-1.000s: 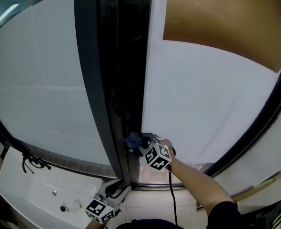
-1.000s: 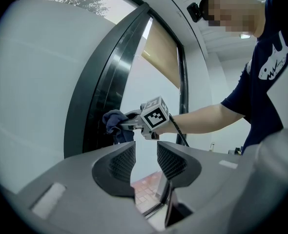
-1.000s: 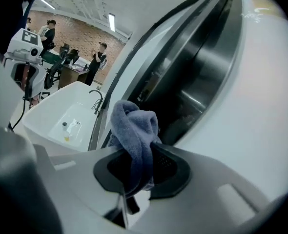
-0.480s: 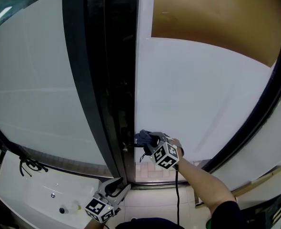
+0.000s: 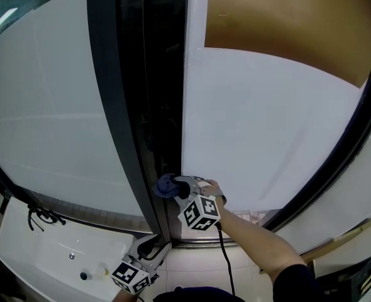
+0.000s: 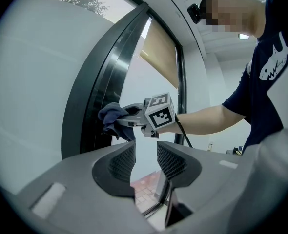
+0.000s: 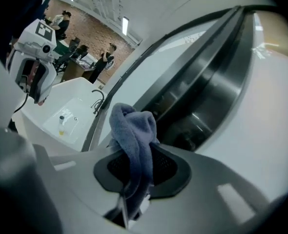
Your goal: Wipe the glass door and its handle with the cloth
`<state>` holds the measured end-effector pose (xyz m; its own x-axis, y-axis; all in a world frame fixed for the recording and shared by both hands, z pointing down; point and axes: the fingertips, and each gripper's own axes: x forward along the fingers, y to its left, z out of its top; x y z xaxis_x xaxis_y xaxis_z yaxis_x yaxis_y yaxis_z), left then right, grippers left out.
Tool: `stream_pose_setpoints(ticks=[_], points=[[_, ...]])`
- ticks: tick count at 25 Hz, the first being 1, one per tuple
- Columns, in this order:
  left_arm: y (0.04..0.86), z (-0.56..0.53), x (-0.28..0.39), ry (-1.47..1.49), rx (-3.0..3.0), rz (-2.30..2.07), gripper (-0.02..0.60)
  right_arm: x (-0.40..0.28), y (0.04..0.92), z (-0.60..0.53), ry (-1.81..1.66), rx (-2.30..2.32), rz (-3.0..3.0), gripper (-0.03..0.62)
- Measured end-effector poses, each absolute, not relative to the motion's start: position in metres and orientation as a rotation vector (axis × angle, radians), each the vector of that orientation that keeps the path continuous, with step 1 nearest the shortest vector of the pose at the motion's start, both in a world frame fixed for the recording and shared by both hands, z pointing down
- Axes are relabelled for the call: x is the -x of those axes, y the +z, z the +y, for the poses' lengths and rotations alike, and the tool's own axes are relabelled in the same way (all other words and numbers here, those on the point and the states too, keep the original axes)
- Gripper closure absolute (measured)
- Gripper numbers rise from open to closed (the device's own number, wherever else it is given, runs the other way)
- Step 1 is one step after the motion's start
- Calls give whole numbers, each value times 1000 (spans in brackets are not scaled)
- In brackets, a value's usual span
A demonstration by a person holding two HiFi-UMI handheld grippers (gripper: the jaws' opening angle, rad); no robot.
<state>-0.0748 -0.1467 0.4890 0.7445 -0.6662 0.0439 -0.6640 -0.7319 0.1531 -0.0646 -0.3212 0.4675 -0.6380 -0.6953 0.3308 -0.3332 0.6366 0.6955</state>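
The glass door has a frosted white pane (image 5: pixel 267 124) and a dark vertical frame (image 5: pixel 126 106). A blue-grey cloth (image 5: pixel 166 185) is bunched in my right gripper (image 5: pixel 178 189), which is shut on it and presses it against the dark strip at the pane's left edge, low on the door. In the right gripper view the cloth (image 7: pixel 134 138) sticks up between the jaws of the right gripper (image 7: pixel 136 167). My left gripper (image 5: pixel 149 249) hangs low, away from the door, open and empty. From the left gripper (image 6: pixel 145 162) I see the cloth (image 6: pixel 112 115) on the frame. I cannot make out a handle.
A white sink (image 5: pixel 28 263) with a dark tap (image 5: pixel 44 216) lies at the lower left. A brown blind (image 5: pixel 286 17) covers the pane's top right. A wooden stick (image 5: pixel 343 243) lies at the lower right. People (image 7: pixel 105 57) stand far off.
My right gripper and the cloth swung right onto the white pane's edge, then back left and slightly down onto the dark frame. The left gripper has barely moved.
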Motion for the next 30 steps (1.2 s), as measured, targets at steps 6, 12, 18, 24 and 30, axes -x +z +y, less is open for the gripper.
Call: stream_pose_setpoints(ticks=[6, 12, 18, 24, 30], points=[[494, -143, 83, -37, -2770, -1086, 446, 91, 501, -326, -859, -718, -2157, 530], [497, -145, 85, -44, -2769, -1082, 446, 71, 505, -319, -929, -707, -2101, 530], [495, -146, 70, -46, -2799, -1031, 446, 27, 509, -315, -915, -751, -2068, 530], [489, -145, 64, -40, -2810, -1017, 446, -14, 510, -316, -843, -813, -2053, 530], [486, -140, 71, -20, -2799, -1035, 446, 11, 497, -298, -903, -793, -2108, 530]])
